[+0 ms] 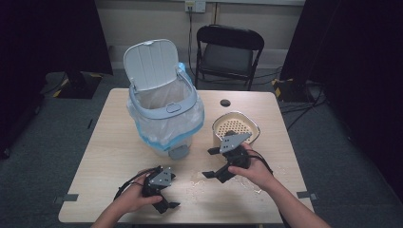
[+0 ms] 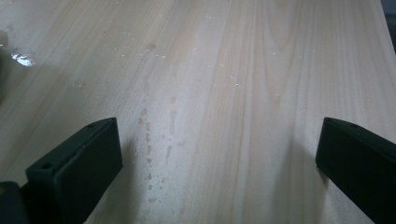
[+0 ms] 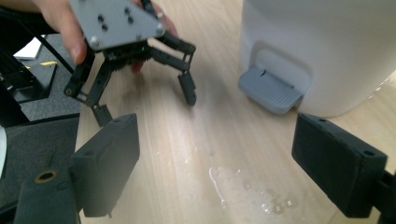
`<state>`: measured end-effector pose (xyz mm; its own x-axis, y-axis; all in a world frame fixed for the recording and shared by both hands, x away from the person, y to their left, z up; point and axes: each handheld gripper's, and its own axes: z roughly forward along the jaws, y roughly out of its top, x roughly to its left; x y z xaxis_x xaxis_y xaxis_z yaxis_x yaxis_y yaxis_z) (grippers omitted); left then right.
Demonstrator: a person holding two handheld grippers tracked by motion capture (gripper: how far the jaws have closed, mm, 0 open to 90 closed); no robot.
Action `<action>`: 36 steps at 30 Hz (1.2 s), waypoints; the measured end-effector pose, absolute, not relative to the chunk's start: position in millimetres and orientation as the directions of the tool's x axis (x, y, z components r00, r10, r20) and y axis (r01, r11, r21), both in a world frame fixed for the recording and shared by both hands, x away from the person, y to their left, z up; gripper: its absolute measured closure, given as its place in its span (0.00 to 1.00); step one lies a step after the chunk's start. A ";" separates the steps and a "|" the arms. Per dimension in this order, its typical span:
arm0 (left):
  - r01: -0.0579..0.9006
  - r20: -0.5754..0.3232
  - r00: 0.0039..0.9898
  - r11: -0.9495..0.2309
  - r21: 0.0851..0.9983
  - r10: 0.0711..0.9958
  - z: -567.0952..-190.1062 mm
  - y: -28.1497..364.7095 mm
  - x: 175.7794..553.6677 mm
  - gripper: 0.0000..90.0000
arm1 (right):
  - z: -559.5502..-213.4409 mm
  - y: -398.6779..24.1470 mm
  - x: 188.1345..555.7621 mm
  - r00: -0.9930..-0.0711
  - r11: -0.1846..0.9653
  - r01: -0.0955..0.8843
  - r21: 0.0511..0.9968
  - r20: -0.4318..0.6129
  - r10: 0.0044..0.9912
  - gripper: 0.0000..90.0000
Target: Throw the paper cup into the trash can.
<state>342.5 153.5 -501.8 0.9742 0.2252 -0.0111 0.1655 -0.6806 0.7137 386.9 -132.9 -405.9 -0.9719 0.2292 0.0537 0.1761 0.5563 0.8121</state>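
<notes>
Both sets of fingers wide open, holding nothing. Left gripper [image 1: 164, 194] low over bare light-wood bench [image 1: 104, 142]; right gripper [image 1: 219, 164] beside cream perforated strainer bowl [image 1: 235, 127], facing white pedal bin with clear liner [image 1: 164, 111]. Advice: approach strainer rim squarely, avoid wet patch [image 3: 247, 193].

Bin [image 1: 164, 109] stands centre on table [image 1: 109, 142]; bowl [image 1: 235, 127] just right of it; chair [image 1: 228, 52] behind the table; spill [image 1: 202, 183] before bin.
</notes>
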 end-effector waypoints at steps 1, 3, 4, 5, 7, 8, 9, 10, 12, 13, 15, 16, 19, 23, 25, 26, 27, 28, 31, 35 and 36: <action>0.166 -0.012 0.974 -0.680 0.714 0.225 -501.9 153.5 342.5 0.00 | -409.6 -133.4 385.3 -0.971 0.558 0.181 0.810 0.056 0.234 0.16; 0.166 -0.012 0.974 -0.679 0.715 0.226 -502.0 153.5 342.4 0.00 | -416.4 -134.4 382.7 -0.970 0.561 0.187 0.806 0.060 0.238 0.16; 0.166 -0.011 0.974 -0.681 0.713 0.225 -501.8 153.6 342.5 0.00 | -421.2 -134.8 380.8 -0.969 0.565 0.194 0.802 0.066 0.238 0.16; 0.166 -0.012 0.974 -0.680 0.714 0.226 -501.9 153.5 342.5 0.00 | -424.0 -135.1 379.6 -0.968 0.567 0.197 0.800 0.069 0.239 0.16; 0.166 -0.013 0.974 -0.678 0.716 0.225 -502.1 153.5 342.5 0.00 | -432.1 -135.4 376.3 -0.968 0.566 0.209 0.798 0.086 0.236 0.16; 0.165 -0.011 0.974 -0.681 0.714 0.225 -501.9 153.6 342.5 0.00 | -437.0 -135.1 374.1 -0.969 0.576 0.208 0.791 0.085 0.234 0.16; 0.166 -0.012 0.974 -0.680 0.714 0.226 -501.9 153.5 342.5 0.00 | -440.0 -135.0 372.7 -0.969 0.580 0.207 0.787 0.084 0.232 0.16; 0.166 -0.012 0.974 -0.680 0.714 0.226 -501.9 153.5 342.5 0.00 | -445.0 -134.8 370.5 -0.969 0.586 0.209 0.783 0.088 0.229 0.16; 0.166 -0.011 0.974 -0.680 0.714 0.225 -501.9 153.5 342.5 0.00 | -453.1 -134.4 367.2 -0.969 0.594 0.210 0.777 0.085 0.231 0.16; 0.166 -0.011 0.974 -0.680 0.714 0.226 -501.9 153.5 342.5 0.00 | -455.6 -134.2 366.1 -0.969 0.599 0.211 0.773 0.085 0.232 0.16; 0.166 -0.011 0.974 -0.681 0.714 0.225 -501.8 153.5 342.5 0.00 | -462.3 -133.1 364.0 -0.969 0.597 0.209 0.775 0.084 0.231 0.16; 0.166 -0.011 0.974 -0.680 0.714 0.226 -501.9 153.5 342.5 0.00 | -463.9 -132.7 363.5 -0.969 0.598 0.209 0.774 0.081 0.233 0.16; 0.166 -0.011 0.974 -0.681 0.714 0.225 -501.8 153.5 342.5 0.00 | -470.4 -131.4 362.5 -0.970 0.613 0.201 0.764 0.067 0.234 0.16; 0.166 -0.011 0.974 -0.680 0.714 0.226 -501.9 153.5 342.5 0.00 | -481.1 -131.7 362.1 -0.970 0.628 0.191 0.754 0.048 0.237 0.16; 0.166 -0.011 0.974 -0.680 0.714 0.227 -501.9 153.5 342.4 0.00 | -485.6 -131.8 361.3 -0.972 0.640 0.178 0.748 0.033 0.232 0.16; 0.168 -0.012 0.973 -0.675 0.718 0.229 -502.3 153.3 342.1 0.00 | -487.0 -131.8 360.8 -0.973 0.646 0.173 0.744 0.027 0.230 0.16; 0.168 -0.013 0.974 -0.676 0.718 0.228 -502.3 153.3 341.9 0.00 | -488.7 -131.9 360.3 -0.974 0.651 0.167 0.741 0.020 0.226 0.16; 0.170 -0.012 0.972 -0.674 0.719 0.233 -502.4 153.2 341.2 0.00 | -489.8 -132.2 360.3 -0.973 0.648 0.169 0.743 0.021 0.230 0.16; 0.178 -0.012 0.970 -0.672 0.719 0.244 -502.5 153.0 339.8 0.00 | -496.4 -134.3 361.8 -0.970 0.659 0.174 0.732 0.013 0.241 0.16; 0.183 -0.017 0.969 -0.673 0.717 0.245 -502.3 153.7 338.0 0.00 | -500.5 -136.0 362.6 -0.970 0.655 0.168 0.737 0.003 0.245 0.16; 0.187 -0.018 0.968 -0.670 0.718 0.250 -502.3 154.0 337.2 0.00 | -500.4 -136.1 362.7 -0.970 0.656 0.167 0.736 0.002 0.244 0.16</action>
<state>337.2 154.0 -502.3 0.9680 0.2504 -0.0178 0.1866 -0.6705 0.7181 362.7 -136.1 -500.4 -0.9697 0.2444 0.0017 0.1667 0.6565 0.7357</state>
